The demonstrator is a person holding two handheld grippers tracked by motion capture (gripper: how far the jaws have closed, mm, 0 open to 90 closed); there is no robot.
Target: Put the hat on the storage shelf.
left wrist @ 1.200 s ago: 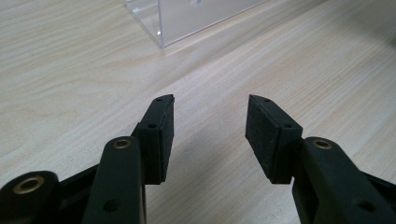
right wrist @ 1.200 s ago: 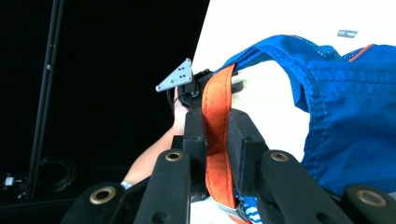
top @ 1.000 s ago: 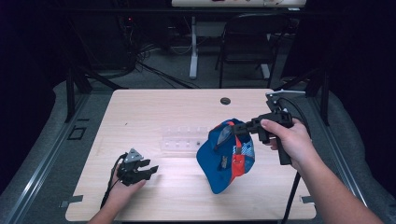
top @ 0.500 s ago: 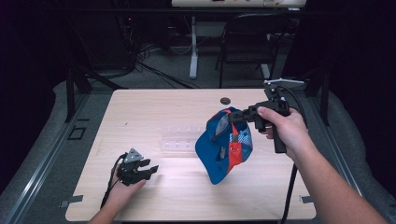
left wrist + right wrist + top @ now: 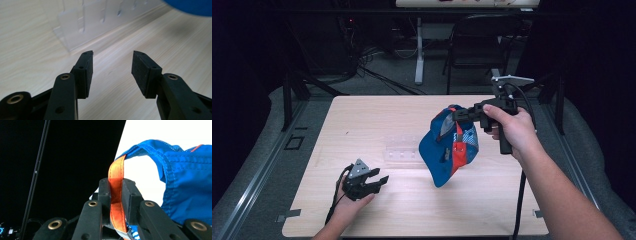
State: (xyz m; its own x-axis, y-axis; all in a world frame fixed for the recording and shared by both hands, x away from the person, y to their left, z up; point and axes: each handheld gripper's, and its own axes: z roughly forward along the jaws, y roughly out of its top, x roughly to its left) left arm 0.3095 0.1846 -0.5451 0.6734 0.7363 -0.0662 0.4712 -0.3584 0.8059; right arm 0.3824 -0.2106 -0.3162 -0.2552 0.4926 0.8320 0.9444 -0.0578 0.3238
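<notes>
A blue cap [image 5: 447,150] with orange and white panels hangs in the air over the right half of the table [image 5: 362,125]. My right gripper [image 5: 458,115] is shut on its orange strap [image 5: 115,195], seen clamped between the jaws in the right gripper view, with blue fabric [image 5: 185,175] hanging off to the right. My left gripper [image 5: 379,180] rests low near the front left of the table, open with nothing between its pads [image 5: 85,72]. The cap's blue brim [image 5: 192,6] peeks in at the top right of the left gripper view.
A clear plastic rack [image 5: 403,152] lies flat mid-table, between the two grippers; its near corner [image 5: 75,32] sits just ahead of my left jaws. A small dark round thing [image 5: 452,107] sits by the far edge. A chair [image 5: 477,45] and cables stand beyond the table.
My right gripper has lifted the cap higher and carried it slightly left and toward the far edge. The left gripper has stayed put.
</notes>
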